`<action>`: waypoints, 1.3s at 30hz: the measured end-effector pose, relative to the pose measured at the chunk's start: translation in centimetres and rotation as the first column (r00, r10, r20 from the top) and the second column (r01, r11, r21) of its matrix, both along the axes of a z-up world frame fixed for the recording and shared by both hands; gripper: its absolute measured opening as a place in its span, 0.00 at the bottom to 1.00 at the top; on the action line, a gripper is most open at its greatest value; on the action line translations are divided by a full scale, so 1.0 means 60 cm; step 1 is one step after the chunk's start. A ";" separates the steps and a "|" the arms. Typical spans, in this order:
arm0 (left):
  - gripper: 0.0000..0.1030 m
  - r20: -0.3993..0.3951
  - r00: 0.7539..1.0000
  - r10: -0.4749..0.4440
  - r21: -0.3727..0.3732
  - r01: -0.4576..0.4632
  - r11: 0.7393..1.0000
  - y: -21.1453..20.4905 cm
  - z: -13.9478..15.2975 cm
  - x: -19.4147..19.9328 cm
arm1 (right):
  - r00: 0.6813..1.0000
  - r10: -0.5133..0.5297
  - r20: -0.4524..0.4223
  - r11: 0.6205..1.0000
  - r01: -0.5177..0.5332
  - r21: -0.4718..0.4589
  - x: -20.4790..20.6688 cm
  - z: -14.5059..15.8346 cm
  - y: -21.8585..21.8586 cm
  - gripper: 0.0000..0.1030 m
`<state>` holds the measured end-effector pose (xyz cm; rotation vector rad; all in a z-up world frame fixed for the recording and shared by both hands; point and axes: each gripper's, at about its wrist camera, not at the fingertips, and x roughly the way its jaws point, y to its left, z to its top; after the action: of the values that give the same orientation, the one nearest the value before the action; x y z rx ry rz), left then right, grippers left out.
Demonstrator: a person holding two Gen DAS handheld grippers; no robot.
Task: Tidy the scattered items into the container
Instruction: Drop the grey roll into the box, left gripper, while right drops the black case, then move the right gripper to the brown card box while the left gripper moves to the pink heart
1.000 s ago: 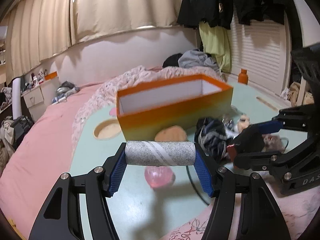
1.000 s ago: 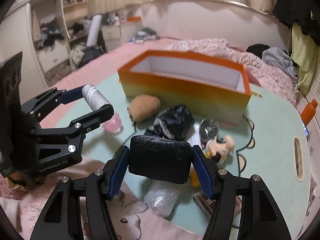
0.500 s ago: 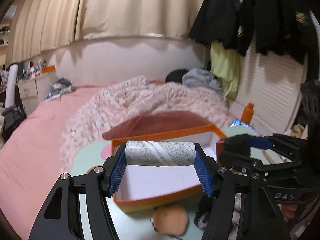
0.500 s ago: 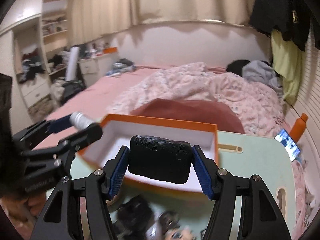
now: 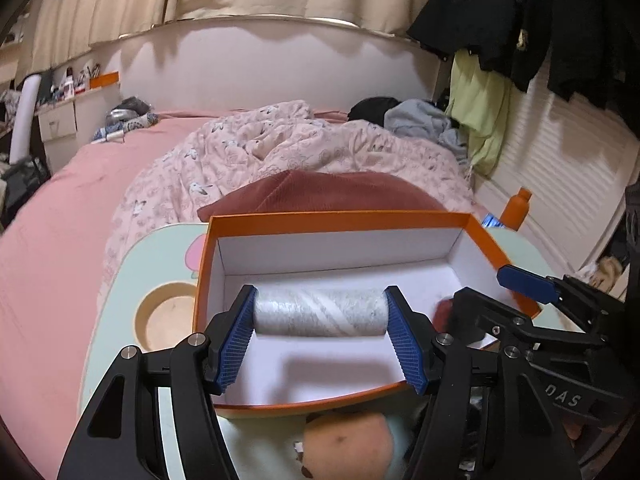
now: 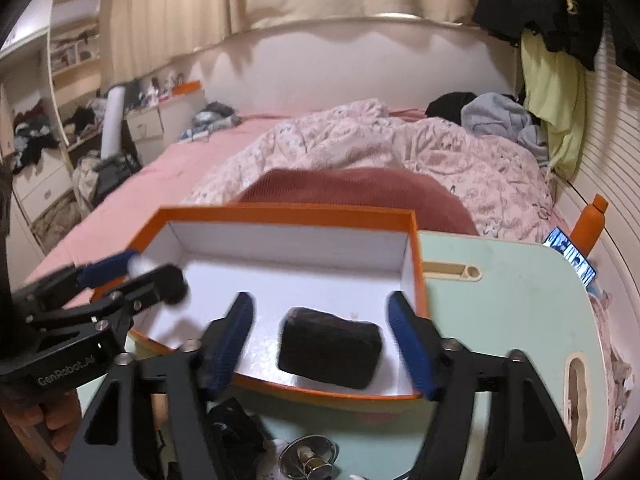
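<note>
1. Change: one second earlier both grippers carried their loads short of the orange box (image 5: 336, 218), over the clutter; now both hang above its white interior, so two items have reached the container and only the letting-go remains
2. Right gripper (image 6: 320, 336): jaws opening, stood well apart, blue pads clear of the black pouch (image 6: 330, 354) on both sides; a moment ago they were clamped on it. The pouch now sits low between them, resting on or just above the box floor, near the box's right wall at 3 o'clock; which of the two, I cannot tell
3. Left gripper (image 5: 320, 316): jaws opening, yet the grey roll (image 5: 320, 312) spans pad to pad with both ends touching, so it reads as held; it hangs over the box floor, towards the left wall at 9 o'clock
4. Container: the box stands on the pale green worktop (image 6: 500, 292), empty but for the two arrivals
5. Still scattered, at 6 o'clock of the box on the worktop: a tan plush toy (image 5: 348, 444), a round metal piece (image 6: 308, 458), dark bundled cloth (image 6: 236, 428)
6. Judgement: first pair nearly delivered; several items remain outside
</note>
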<state>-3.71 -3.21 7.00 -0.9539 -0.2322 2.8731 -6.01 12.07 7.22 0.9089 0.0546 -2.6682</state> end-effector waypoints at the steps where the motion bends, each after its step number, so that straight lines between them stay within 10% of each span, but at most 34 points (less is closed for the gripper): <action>1: 0.68 -0.005 1.000 0.006 0.013 -0.006 1.000 -0.003 0.001 0.003 | 1.000 -0.008 -0.013 1.000 0.008 -0.013 0.004 0.005 0.004 0.79; 10: 0.73 0.070 0.997 0.011 0.077 -0.016 0.997 -0.040 0.010 0.062 | 0.999 0.011 -0.036 0.998 -0.013 -0.056 0.078 0.032 0.054 0.80; 20: 0.79 -0.041 0.999 0.034 -0.006 -0.034 0.999 -0.046 0.006 0.223 | 0.997 0.059 -0.059 0.997 -0.061 -0.045 0.203 -0.013 0.164 0.84; 25: 0.79 0.119 0.993 -0.016 0.014 0.015 1.000 -0.047 -0.035 0.191 | 0.991 0.132 -0.002 0.991 -0.132 -0.006 0.214 -0.035 0.171 0.84; 30: 0.79 0.124 0.991 0.043 -0.075 -0.034 0.997 -0.040 -0.047 0.125 | 0.971 0.236 0.021 0.970 -0.237 0.053 0.232 -0.054 0.137 0.84; 39: 0.80 0.158 0.985 0.074 0.004 -0.076 0.997 -0.061 -0.059 0.079 | 0.971 0.233 0.052 0.965 -0.238 0.107 0.234 -0.089 0.117 0.84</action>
<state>1.01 -6.85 3.48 -1.1976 -0.3018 2.8616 8.06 19.06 1.88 0.9250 0.2890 -2.4462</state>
